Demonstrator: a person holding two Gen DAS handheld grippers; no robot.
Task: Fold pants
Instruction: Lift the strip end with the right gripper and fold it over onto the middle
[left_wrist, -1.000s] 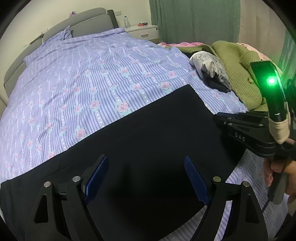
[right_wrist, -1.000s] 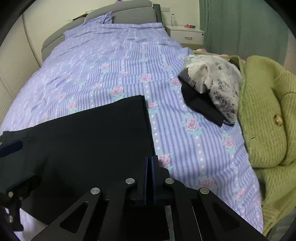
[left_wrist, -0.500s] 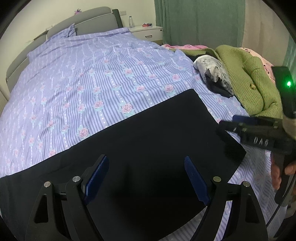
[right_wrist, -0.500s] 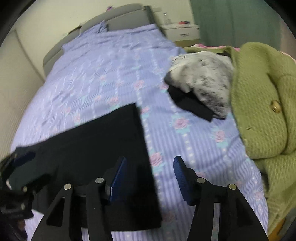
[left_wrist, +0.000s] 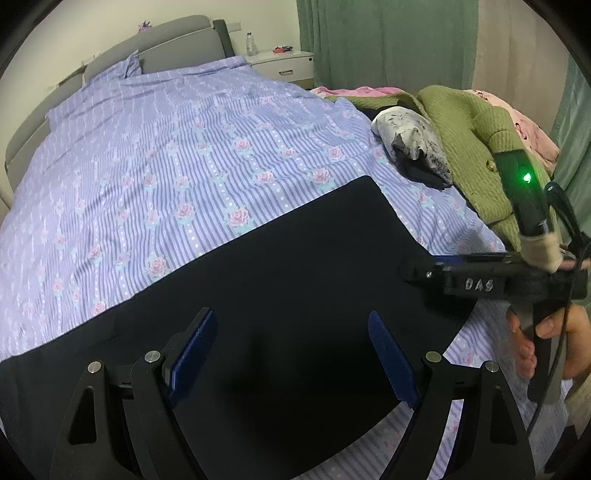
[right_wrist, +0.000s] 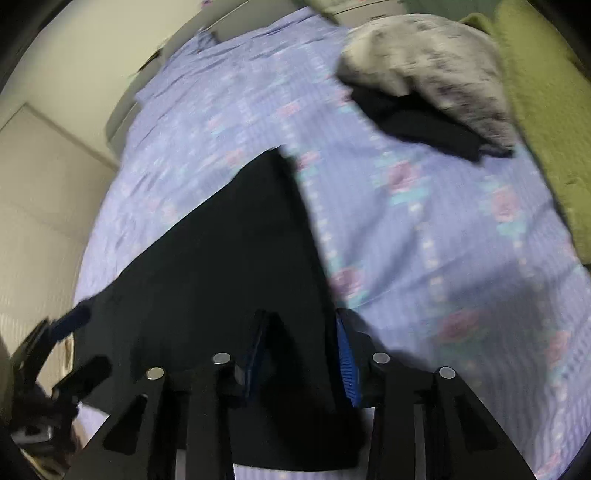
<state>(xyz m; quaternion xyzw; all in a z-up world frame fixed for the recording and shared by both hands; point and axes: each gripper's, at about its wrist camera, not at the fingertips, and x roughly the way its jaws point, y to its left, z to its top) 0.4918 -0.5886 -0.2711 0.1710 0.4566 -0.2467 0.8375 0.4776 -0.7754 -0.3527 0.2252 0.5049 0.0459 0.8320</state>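
Note:
The black pants (left_wrist: 280, 280) lie flat in a long folded strip across the near part of the bed. My left gripper (left_wrist: 291, 358) is open and empty, hovering above the middle of the strip. My right gripper (right_wrist: 301, 354) is open, its blue pads straddling the pants' right end edge (right_wrist: 317, 280); the view is blurred. It also shows in the left wrist view (left_wrist: 424, 267) at the pants' right end, held in a hand. The left gripper appears at the far left of the right wrist view (right_wrist: 55, 354).
The bed has a purple striped floral cover (left_wrist: 177, 155). A pile of clothes sits at the right: a green knit cardigan (left_wrist: 476, 140), a white-and-black garment (left_wrist: 406, 133) and a pink item (left_wrist: 524, 125). A nightstand (left_wrist: 284, 62) stands by the headboard.
My right gripper was shut at the pants' right end a second ago; it opened and now sits lower over that edge, tilted. My left gripper stayed open over the pants.

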